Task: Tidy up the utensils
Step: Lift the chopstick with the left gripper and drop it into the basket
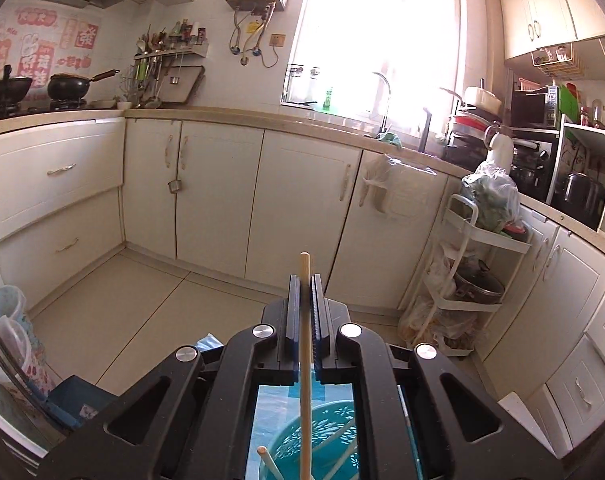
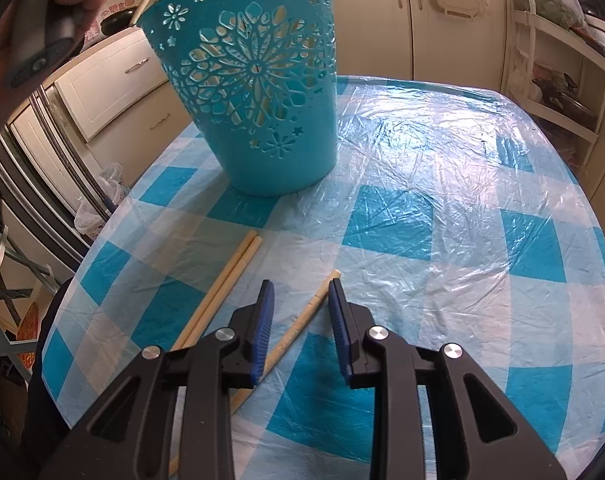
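Observation:
My left gripper (image 1: 305,280) is shut on a wooden chopstick (image 1: 304,344), holding it upright above the teal cut-out basket (image 1: 326,440), where other chopsticks (image 1: 268,462) stand. In the right wrist view the basket (image 2: 254,80) stands on the blue checked tablecloth (image 2: 422,208). My right gripper (image 2: 298,284) is open, its jaws either side of a single chopstick (image 2: 306,312) lying on the cloth. A pair of chopsticks (image 2: 230,276) lies to its left. The hand holding the left gripper (image 2: 42,12) shows at the upper left.
White cabinets (image 1: 206,184) run along the walls. A white trolley (image 1: 474,272) with bags and a pot stands at the right. Folded chairs (image 2: 42,168) and a bag (image 2: 102,200) stand left of the table.

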Demonstrator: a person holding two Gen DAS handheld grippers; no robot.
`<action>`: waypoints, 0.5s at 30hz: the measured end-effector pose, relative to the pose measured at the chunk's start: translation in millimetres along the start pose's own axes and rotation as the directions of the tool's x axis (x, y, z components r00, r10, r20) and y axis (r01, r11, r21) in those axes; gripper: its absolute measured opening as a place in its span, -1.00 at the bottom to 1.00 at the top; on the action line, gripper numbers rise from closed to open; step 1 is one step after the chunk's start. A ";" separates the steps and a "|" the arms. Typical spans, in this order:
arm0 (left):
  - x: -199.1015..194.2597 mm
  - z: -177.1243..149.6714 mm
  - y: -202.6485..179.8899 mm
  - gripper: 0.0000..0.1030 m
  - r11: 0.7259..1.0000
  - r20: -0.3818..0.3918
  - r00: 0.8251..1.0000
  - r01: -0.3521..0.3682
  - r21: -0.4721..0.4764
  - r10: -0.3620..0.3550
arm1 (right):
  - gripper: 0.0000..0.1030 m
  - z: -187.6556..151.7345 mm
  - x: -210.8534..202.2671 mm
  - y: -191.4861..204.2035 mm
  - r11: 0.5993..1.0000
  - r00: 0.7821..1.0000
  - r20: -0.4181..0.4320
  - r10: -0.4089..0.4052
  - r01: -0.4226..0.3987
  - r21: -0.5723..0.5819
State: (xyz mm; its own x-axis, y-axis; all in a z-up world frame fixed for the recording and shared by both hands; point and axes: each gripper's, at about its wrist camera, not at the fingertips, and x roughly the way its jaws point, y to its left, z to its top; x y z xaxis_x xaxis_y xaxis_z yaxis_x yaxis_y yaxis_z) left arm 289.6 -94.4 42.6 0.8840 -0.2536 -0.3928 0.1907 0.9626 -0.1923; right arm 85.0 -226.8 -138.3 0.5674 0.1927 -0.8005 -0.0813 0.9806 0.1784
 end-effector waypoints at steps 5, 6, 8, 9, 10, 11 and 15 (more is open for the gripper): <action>3.6 -20.1 4.0 -0.90 1.000 -0.014 1.000 -0.007 0.003 0.007 | -0.43 0.0 0.2 0.6 1.000 1.000 0.000 -0.001 0.001 0.000; 3.6 -23.8 5.5 -0.90 1.000 -0.016 1.000 -0.009 0.002 0.009 | -0.43 0.0 0.2 0.7 1.000 1.000 0.000 -0.001 0.001 0.001; 3.3 -30.0 8.1 -0.90 1.000 -0.026 1.000 -0.008 0.000 0.008 | -0.43 -0.1 0.2 0.8 1.000 1.000 0.000 -0.002 0.002 0.000; 2.3 -32.1 10.0 -0.90 1.000 -0.027 1.000 -0.009 -0.003 0.009 | -0.43 -0.2 0.0 1.0 1.000 1.000 0.000 -0.002 0.002 0.000; 2.0 -32.9 12.2 -0.90 1.000 -0.026 1.000 -0.010 -0.008 0.010 | -0.43 -0.1 0.0 1.0 1.000 1.000 0.000 -0.003 0.003 -0.001; 2.0 -33.6 13.0 -0.90 1.000 -0.031 0.999 -0.007 -0.010 0.007 | -0.43 -0.2 0.0 1.2 1.000 1.000 0.000 -0.003 0.003 -0.002; -2.4 -34.3 18.2 -0.90 1.000 -0.030 1.000 -0.001 -0.012 0.001 | -0.42 -0.2 0.0 1.6 1.000 1.000 0.000 -0.003 0.003 -0.002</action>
State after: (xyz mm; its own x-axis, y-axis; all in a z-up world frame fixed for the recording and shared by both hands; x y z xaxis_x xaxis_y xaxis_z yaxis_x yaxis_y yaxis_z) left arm 276.2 -79.5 9.2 0.8707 -0.2559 -0.4201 0.1846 0.9616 -0.2031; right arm 84.7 -225.3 -138.1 0.5680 0.1895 -0.8009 -0.0812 0.9813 0.1746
